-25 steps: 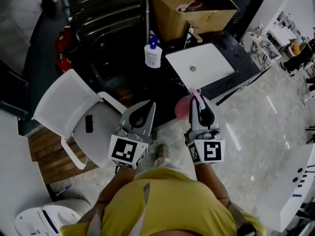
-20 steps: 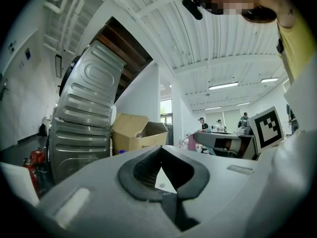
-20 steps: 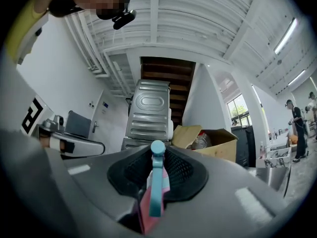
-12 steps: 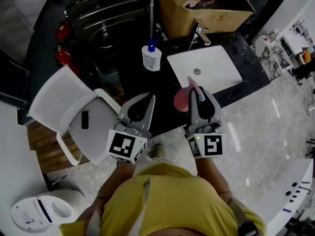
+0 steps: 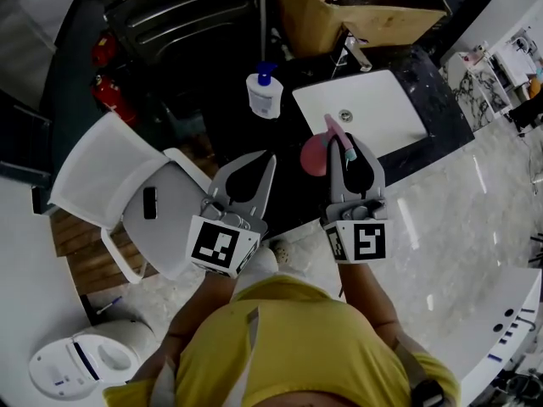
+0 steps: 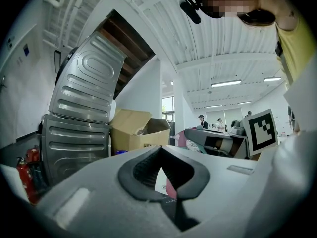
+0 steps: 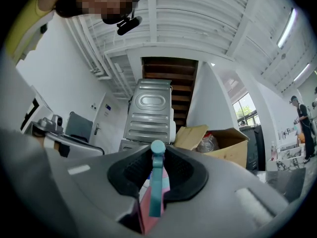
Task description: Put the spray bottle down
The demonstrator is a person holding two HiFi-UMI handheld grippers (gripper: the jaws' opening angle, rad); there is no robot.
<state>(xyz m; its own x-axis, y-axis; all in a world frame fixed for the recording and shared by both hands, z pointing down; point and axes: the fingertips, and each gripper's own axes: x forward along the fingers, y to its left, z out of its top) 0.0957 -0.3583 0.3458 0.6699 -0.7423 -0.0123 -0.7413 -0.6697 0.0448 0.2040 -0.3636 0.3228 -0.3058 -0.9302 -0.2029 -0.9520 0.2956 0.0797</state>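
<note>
My right gripper (image 5: 350,142) is shut on the head of a pink spray bottle (image 5: 315,156) with a teal trigger. The bottle's round pink body hangs to the gripper's left, above the dark counter's near edge, just in front of the white sink (image 5: 386,100). In the right gripper view the spray bottle's teal trigger (image 7: 156,185) stands upright between the pads of the right gripper (image 7: 157,152). My left gripper (image 5: 268,157) is shut with nothing in it, level with the bottle and to its left. In the left gripper view the left gripper (image 6: 161,151) has its tips together.
A white pump bottle with a blue cap (image 5: 264,94) stands on the dark counter (image 5: 280,134) left of the sink. An open cardboard box (image 5: 322,15) and a faucet (image 5: 357,53) are behind the sink. A white chair (image 5: 93,181) carrying a black phone (image 5: 150,203) is at left.
Both grippers have moved forward toward the counter and sink. The pink bottle, still gripped, is now over the counter's edge beside the basin.
</note>
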